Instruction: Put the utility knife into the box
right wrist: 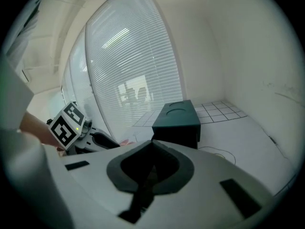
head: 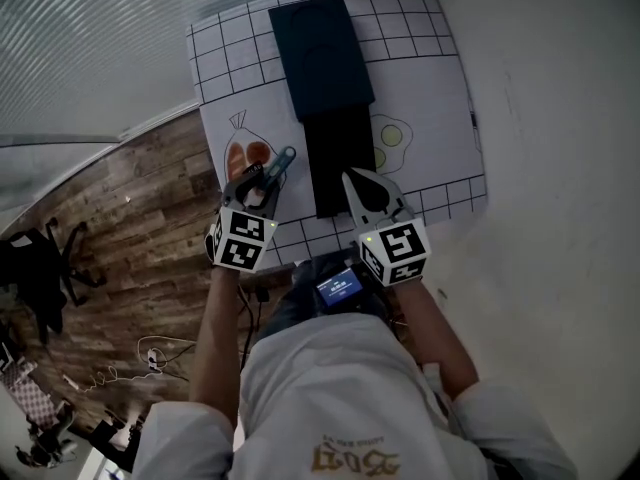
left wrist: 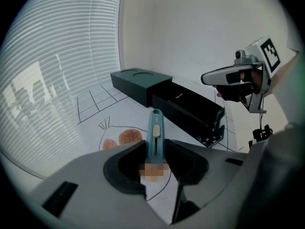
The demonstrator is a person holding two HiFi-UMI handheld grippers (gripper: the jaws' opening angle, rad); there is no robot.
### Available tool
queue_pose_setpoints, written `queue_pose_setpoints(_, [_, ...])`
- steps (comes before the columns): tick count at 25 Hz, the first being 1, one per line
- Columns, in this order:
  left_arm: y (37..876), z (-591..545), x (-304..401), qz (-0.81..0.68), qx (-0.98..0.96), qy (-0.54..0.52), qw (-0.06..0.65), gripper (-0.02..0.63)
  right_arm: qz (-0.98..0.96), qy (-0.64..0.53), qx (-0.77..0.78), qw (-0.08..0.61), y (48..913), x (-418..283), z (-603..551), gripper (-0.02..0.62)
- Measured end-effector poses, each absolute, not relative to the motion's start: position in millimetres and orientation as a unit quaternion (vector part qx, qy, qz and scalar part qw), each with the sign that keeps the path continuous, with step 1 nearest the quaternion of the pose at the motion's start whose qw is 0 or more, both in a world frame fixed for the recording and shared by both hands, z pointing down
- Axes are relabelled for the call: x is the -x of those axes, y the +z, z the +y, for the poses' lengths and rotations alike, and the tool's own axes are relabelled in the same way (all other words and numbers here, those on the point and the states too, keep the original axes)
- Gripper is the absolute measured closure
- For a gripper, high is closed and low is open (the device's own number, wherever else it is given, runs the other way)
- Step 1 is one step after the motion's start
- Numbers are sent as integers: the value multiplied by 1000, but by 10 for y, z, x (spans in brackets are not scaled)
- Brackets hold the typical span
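Note:
A teal utility knife (head: 281, 162) (left wrist: 156, 130) points forward from my left gripper (head: 262, 181) (left wrist: 155, 152), whose jaws are shut on its handle, above the white mat left of the box. The dark box has a sleeve (head: 320, 50) (left wrist: 141, 84) (right wrist: 177, 120) at the far end and an open black drawer (head: 338, 160) (left wrist: 189, 110) pulled toward me. My right gripper (head: 366, 184) (left wrist: 217, 77) (right wrist: 151, 148) hovers at the drawer's near right corner, shut and holding nothing.
The white mat (head: 430, 98) carries a grid border and printed pictures: a fried egg (head: 392, 134) and brown food shapes (head: 248, 156) (left wrist: 128, 137). Left of the table lies wood floor with an office chair (head: 42, 258) and cables (head: 150, 353). Window blinds (right wrist: 128, 66) stand beyond.

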State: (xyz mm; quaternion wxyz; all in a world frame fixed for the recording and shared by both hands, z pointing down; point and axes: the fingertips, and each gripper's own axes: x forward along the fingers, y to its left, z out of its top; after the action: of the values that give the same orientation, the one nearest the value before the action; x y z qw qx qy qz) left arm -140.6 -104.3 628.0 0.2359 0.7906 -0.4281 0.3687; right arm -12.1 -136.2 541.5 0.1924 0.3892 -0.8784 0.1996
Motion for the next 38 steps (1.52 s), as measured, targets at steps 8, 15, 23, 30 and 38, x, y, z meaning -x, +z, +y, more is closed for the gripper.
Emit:
queue_pose_setpoints(8, [5843,-964,1495,-457,-795,335,214,471,-880,174,-403,182,5185,65,-1245,589])
queue_pose_setpoints(15, [5401,-852,1540,-479,-798,314,186,471,-882,147,-416,168,4938,1,-1187,589])
queue_pose_setpoints(23, [5195,-791,1540,-483,-802,309,167,471,-886,132,-416,156,4771,73,-1117,589])
queue_pose_setpoints(30, [5147,-826,1470,-474,-809,310,157,471,-881,131,-430,150,4733,-12,-1126,589])
queue_pose_setpoints(38, [5152,-1002,1110,-437,-832,316,133,471,-858,129,-473,149,4695,-429,-1144,588])
